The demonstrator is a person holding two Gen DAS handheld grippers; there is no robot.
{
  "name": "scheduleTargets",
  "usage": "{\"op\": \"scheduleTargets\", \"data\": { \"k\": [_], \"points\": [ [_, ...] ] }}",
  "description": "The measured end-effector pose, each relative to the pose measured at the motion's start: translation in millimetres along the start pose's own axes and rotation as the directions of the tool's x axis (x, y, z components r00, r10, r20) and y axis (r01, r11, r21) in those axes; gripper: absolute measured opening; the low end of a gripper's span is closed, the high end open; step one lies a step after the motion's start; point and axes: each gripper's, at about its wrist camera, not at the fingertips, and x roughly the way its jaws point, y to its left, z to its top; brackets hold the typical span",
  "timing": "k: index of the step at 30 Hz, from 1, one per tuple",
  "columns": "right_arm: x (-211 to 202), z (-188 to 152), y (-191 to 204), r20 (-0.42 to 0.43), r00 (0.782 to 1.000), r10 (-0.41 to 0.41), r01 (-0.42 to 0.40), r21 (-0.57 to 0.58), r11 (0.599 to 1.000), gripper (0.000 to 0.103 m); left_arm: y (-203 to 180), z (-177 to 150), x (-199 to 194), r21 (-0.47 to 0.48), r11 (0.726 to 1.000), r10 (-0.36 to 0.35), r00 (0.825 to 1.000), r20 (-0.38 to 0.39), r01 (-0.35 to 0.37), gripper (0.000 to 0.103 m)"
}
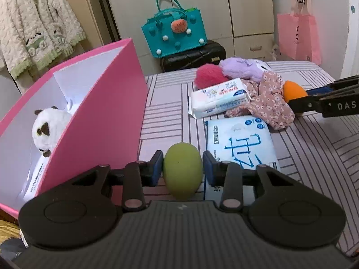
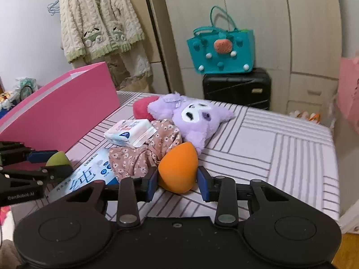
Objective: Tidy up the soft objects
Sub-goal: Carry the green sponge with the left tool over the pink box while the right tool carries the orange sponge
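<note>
Two egg-shaped sponges gripped over the striped bed

The left gripper (image 1: 182, 165) clamps the green sponge (image 1: 182, 171) beside the pink box (image 1: 107, 116). The right gripper (image 2: 177, 182) grasps the orange sponge (image 2: 178, 168), which touches the floral cloth (image 2: 143, 154), near the purple plush (image 2: 193, 116).

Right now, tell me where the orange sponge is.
In the right wrist view the orange sponge sits on the bed between the right gripper fingers, against the floral cloth and just below the purple plush.
</note>
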Motion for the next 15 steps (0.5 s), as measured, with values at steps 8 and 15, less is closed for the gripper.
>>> {"op": "scheduleTargets", "data": {
  "k": [8, 15],
  "points": [
    [-33, -6, 8, 0.024, 0.999, -0.028, 0.028, -0.005, 1.0, 0.042, 1, -1, -4, -0.001, 1.0, -0.016, 1.0, 0.012, 0.016, 0.036],
    [-49, -19, 17, -0.048, 0.999, 0.013, -0.01, 0.06, 0.998, 0.042, 6, -4, -21, -0.025, 0.999, -0.042, 0.998, 0.042, 0.043, 0.036]
  ]
}}
